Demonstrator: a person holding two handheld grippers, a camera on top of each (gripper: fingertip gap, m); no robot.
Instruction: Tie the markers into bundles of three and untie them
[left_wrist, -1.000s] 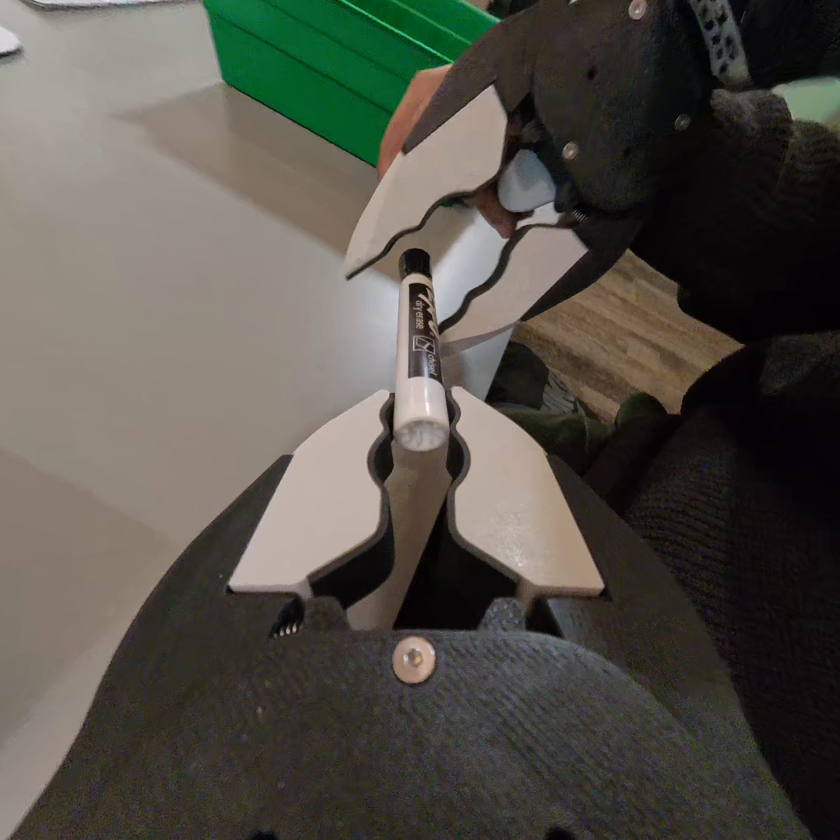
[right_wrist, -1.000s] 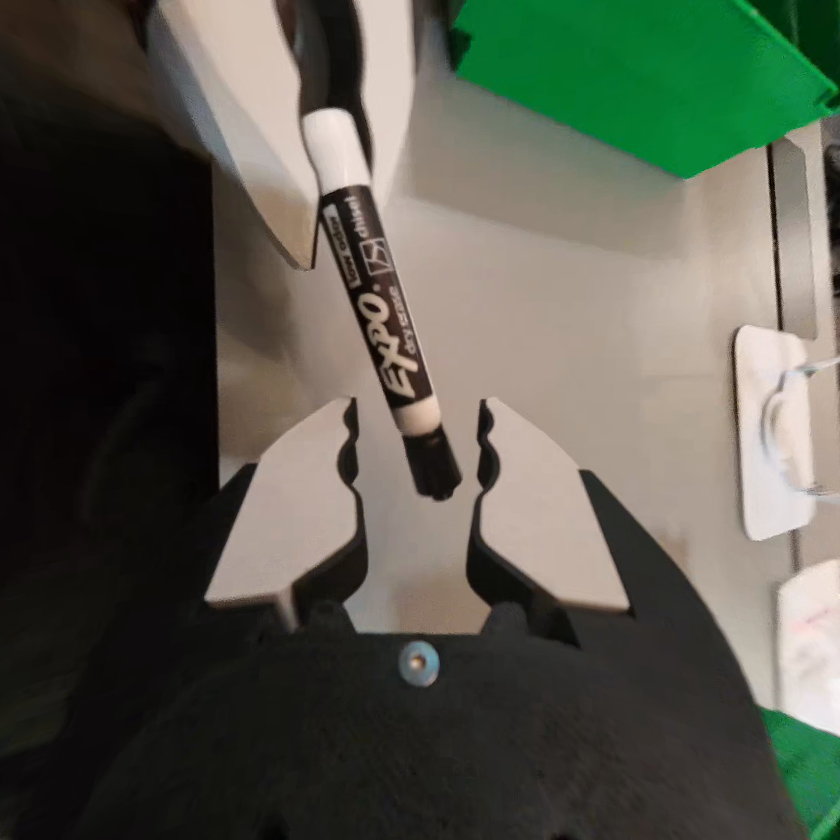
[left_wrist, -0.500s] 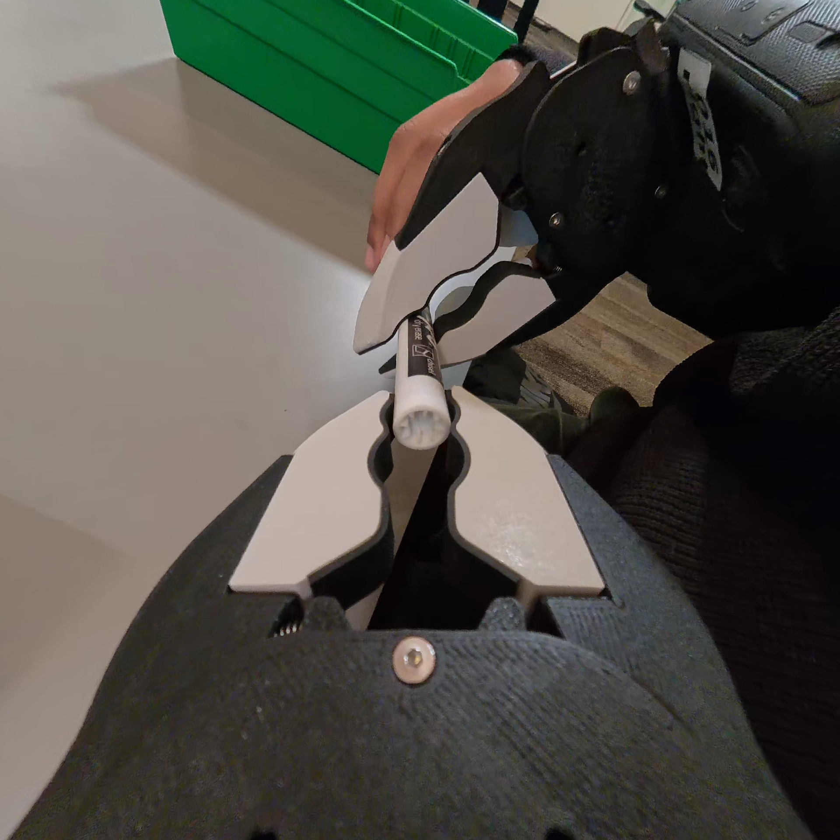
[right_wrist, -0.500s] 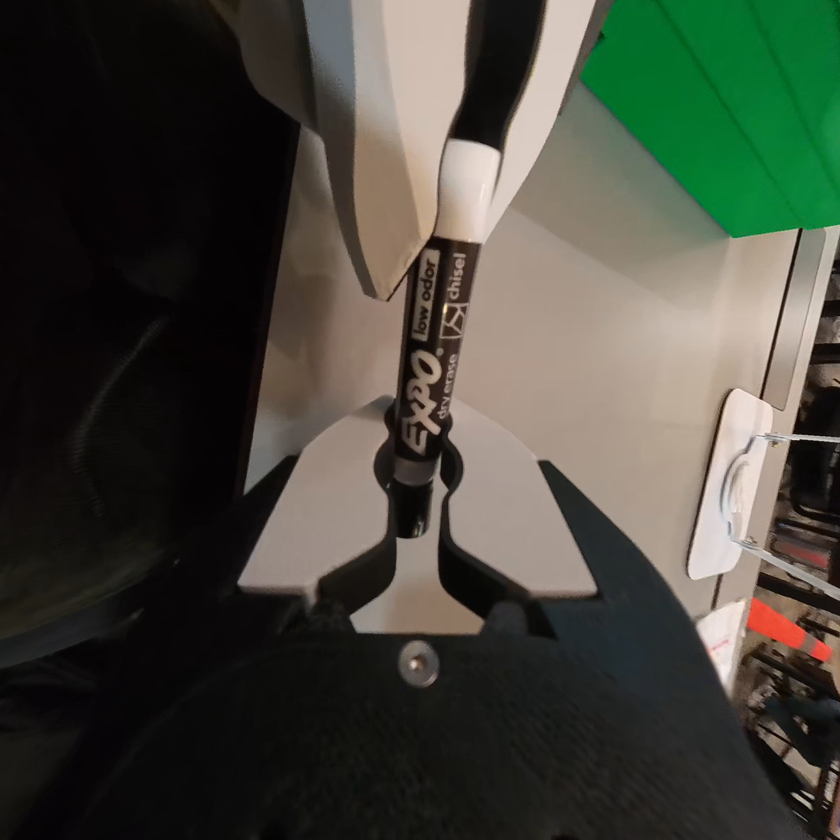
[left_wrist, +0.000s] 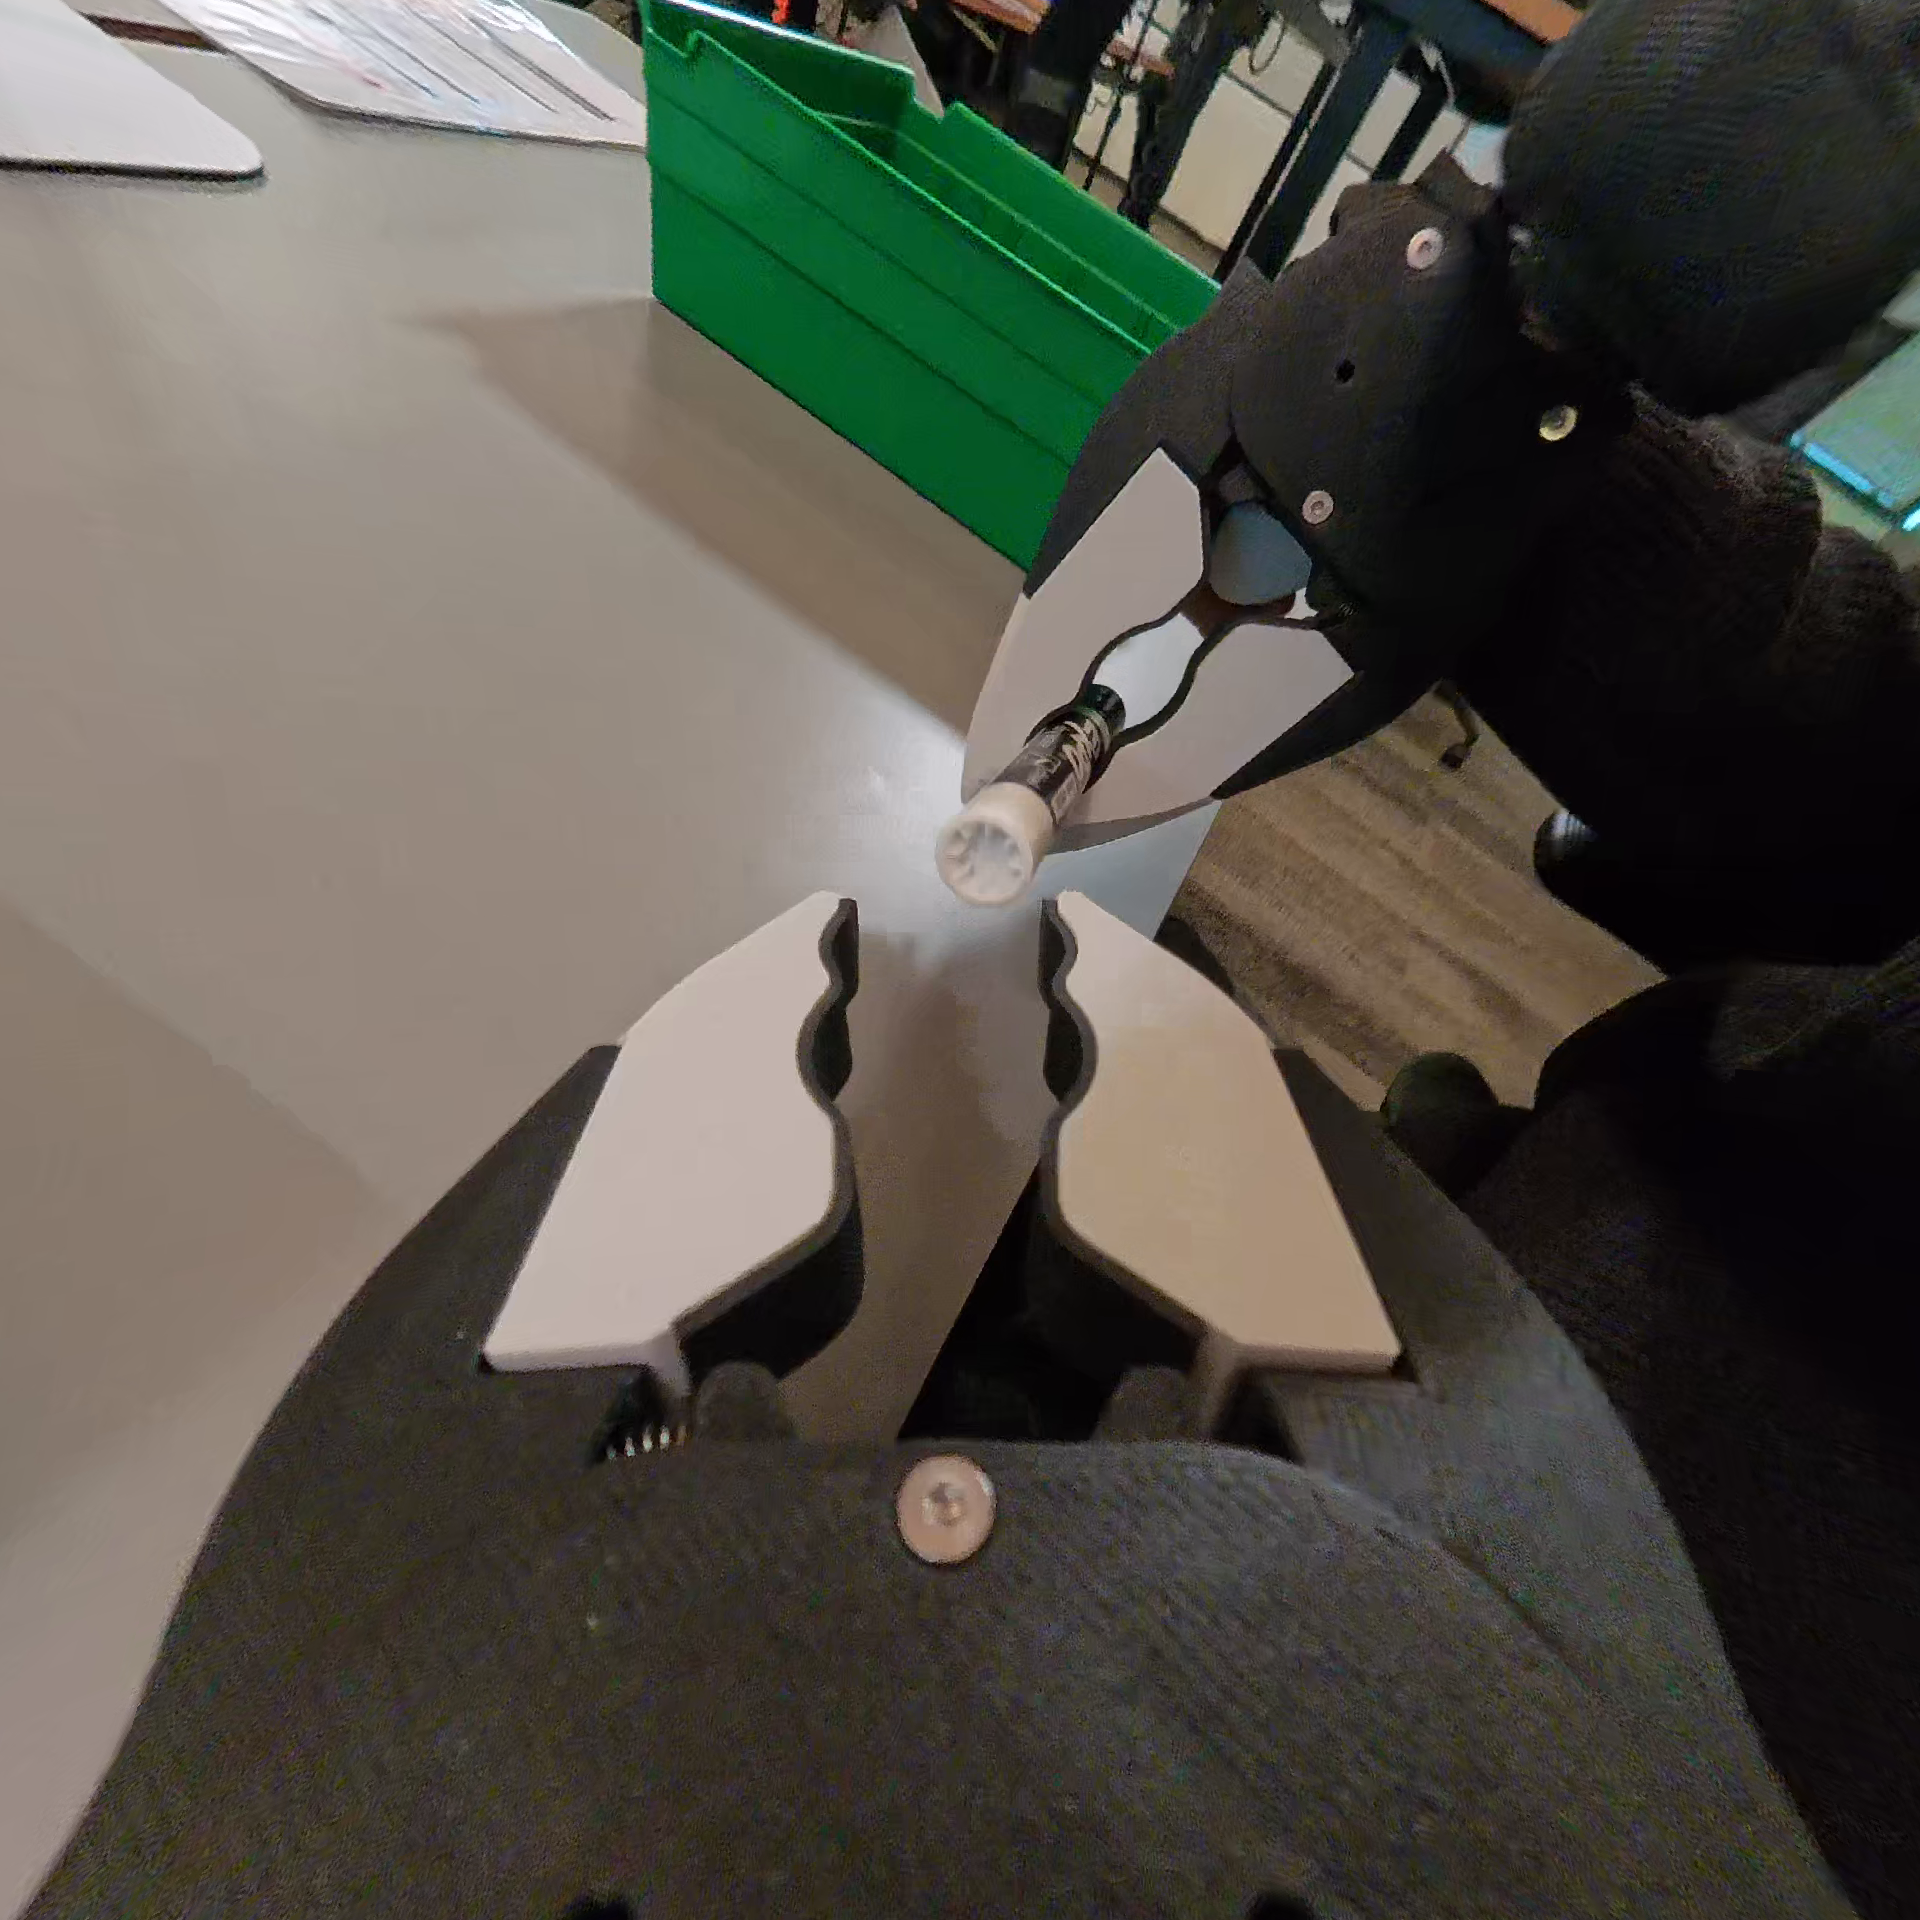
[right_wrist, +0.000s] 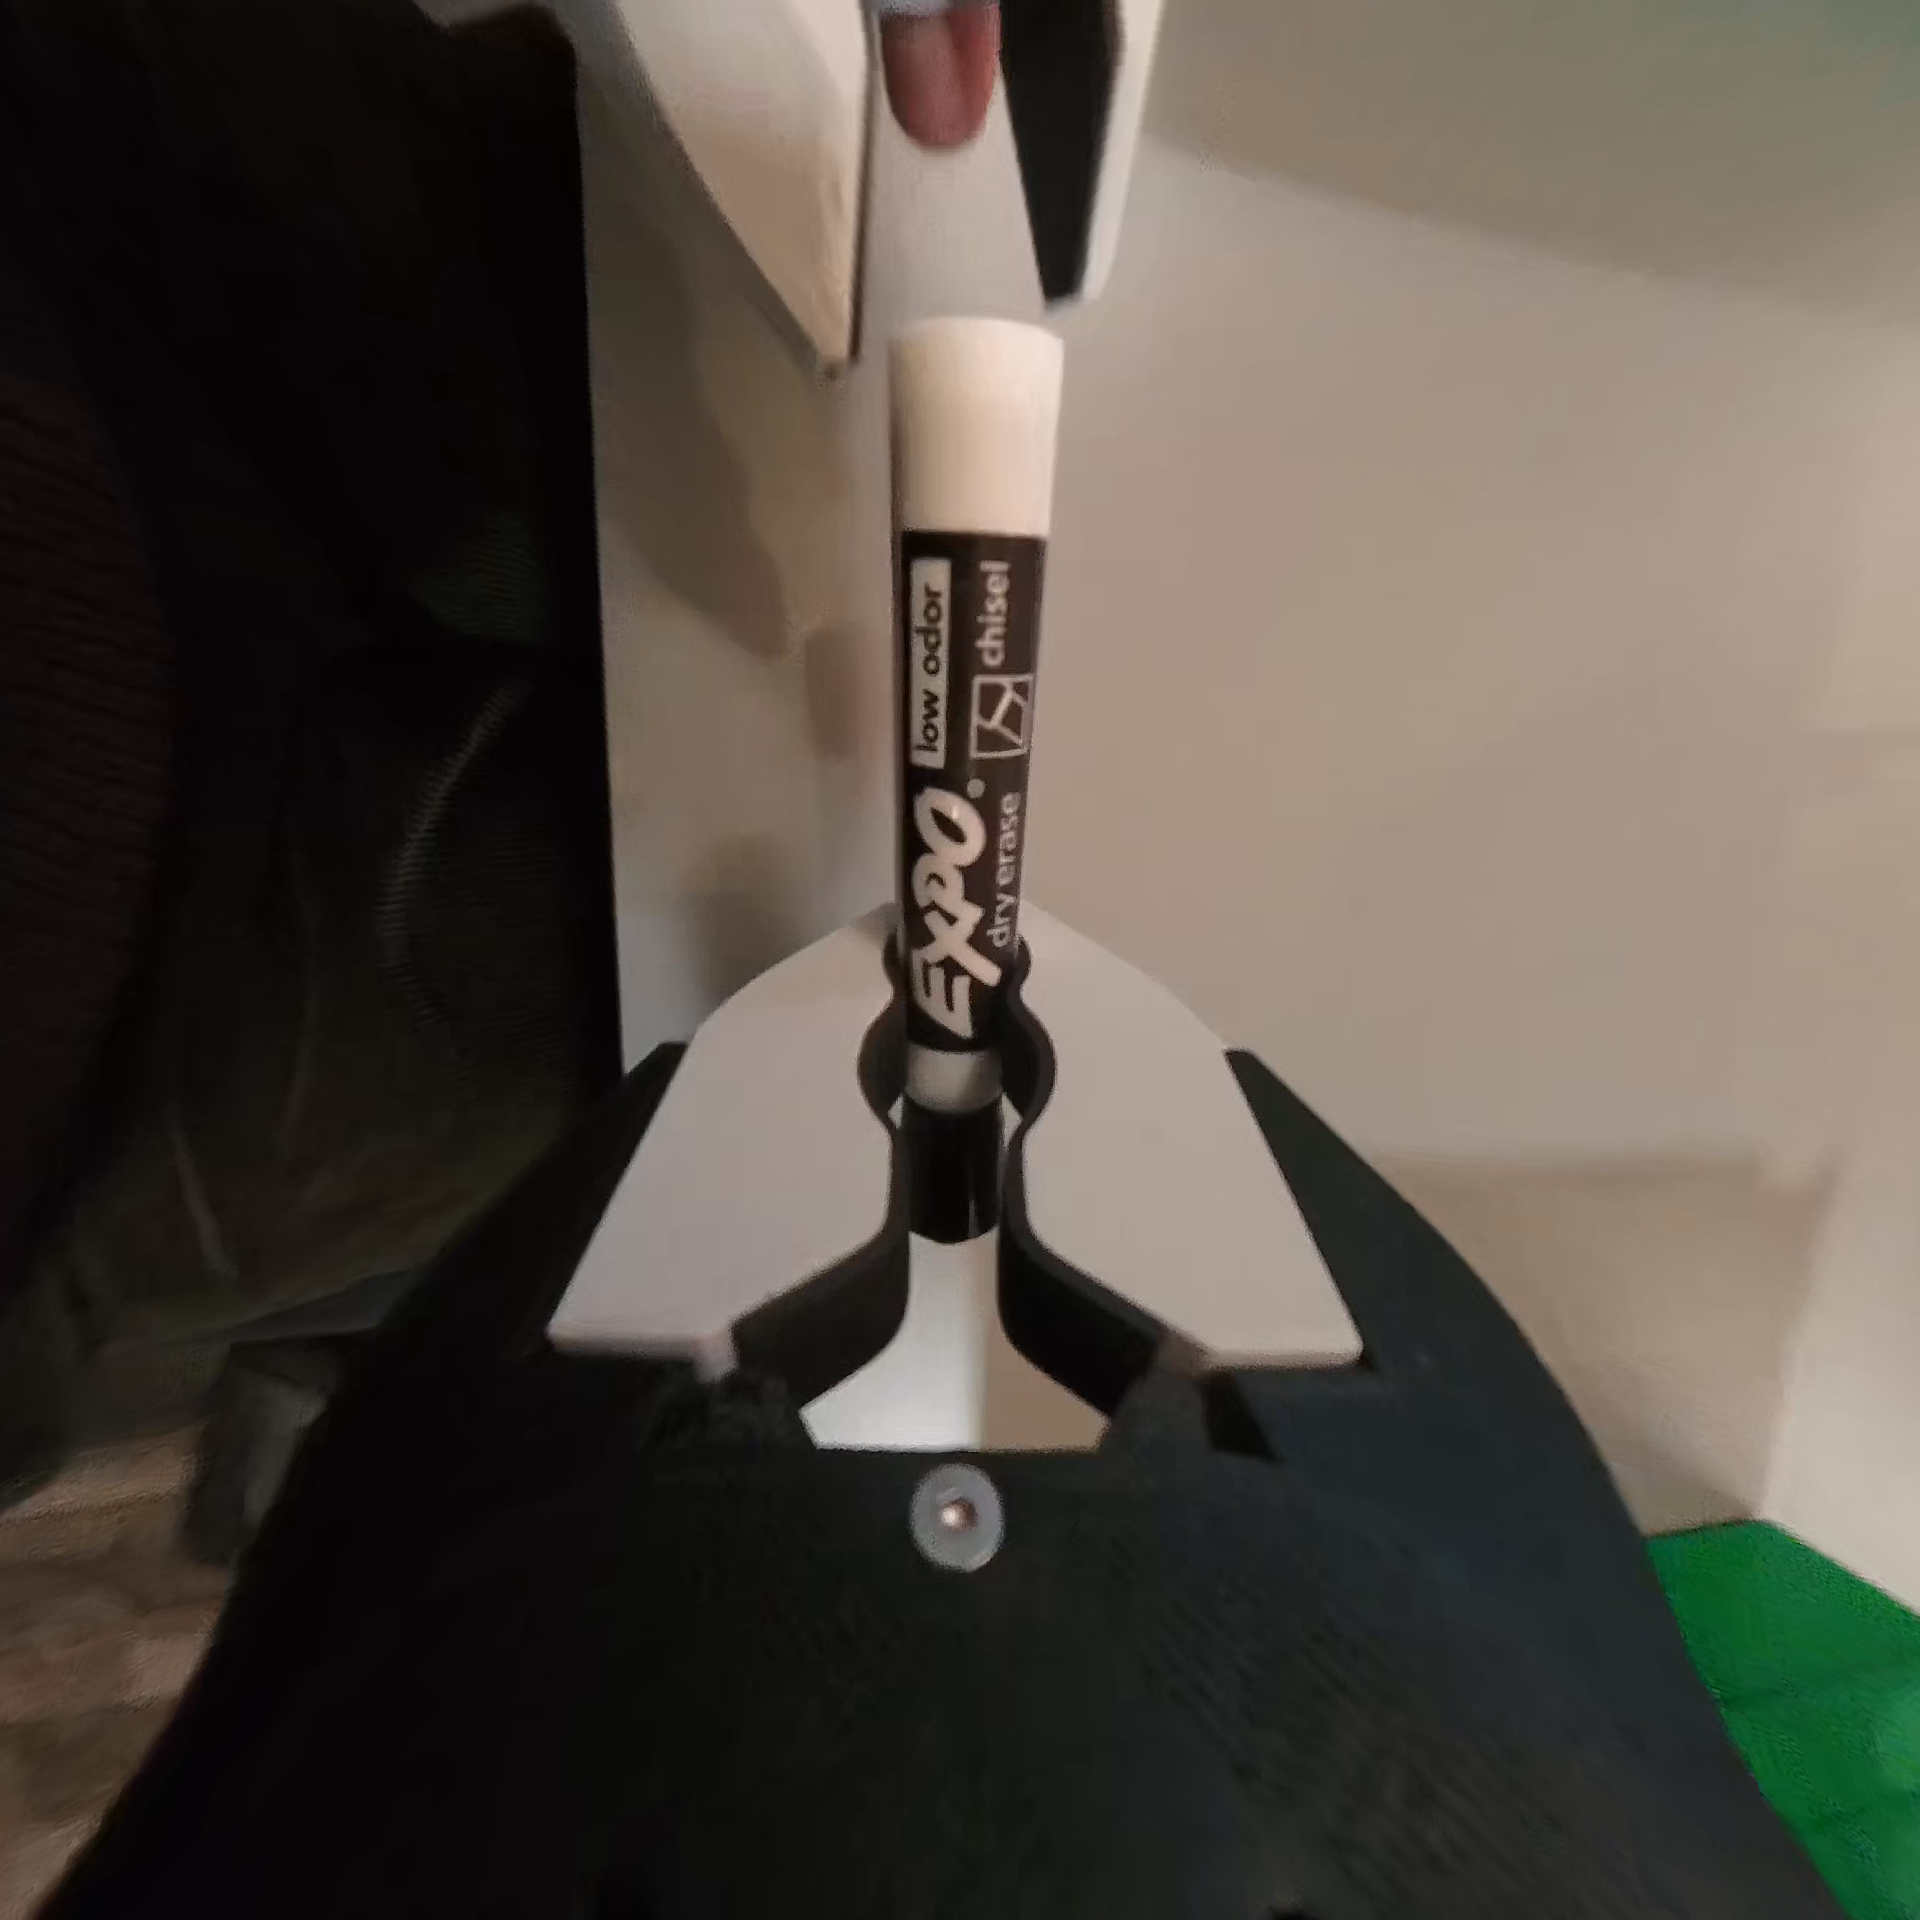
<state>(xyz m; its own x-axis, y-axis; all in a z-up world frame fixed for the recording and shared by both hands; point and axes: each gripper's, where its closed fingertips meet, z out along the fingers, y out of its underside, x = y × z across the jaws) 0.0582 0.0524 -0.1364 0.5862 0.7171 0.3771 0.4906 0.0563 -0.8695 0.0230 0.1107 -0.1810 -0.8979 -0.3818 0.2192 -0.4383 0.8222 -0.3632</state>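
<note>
The right gripper (right_wrist: 954, 966) pinches one marker (right_wrist: 971, 727) between its two grey fingers (right_wrist: 769, 1164), the black cap end seated in the notch and the white butt end pointing out ahead. Only the right wrist view shows the marker's full printed barrel. Only the left wrist view shows the white end face-on, with its ribbed hollow, and the whole of the right gripper (left_wrist: 1117, 764) from outside.

The left gripper (left_wrist: 948, 914) has its jaws spread with nothing between them. The marker (left_wrist: 1023, 805) hangs just beyond its fingertips, a little toward the right finger, apart from both. In the right wrist view those spread fingers (right_wrist: 800, 177) frame the marker's white end from above, not closed on it.

Beyond lies the grey table (left_wrist: 416, 623), bearing one green bin (left_wrist: 894, 312), with flat white sheets (left_wrist: 395, 62) at the far edge.
</note>
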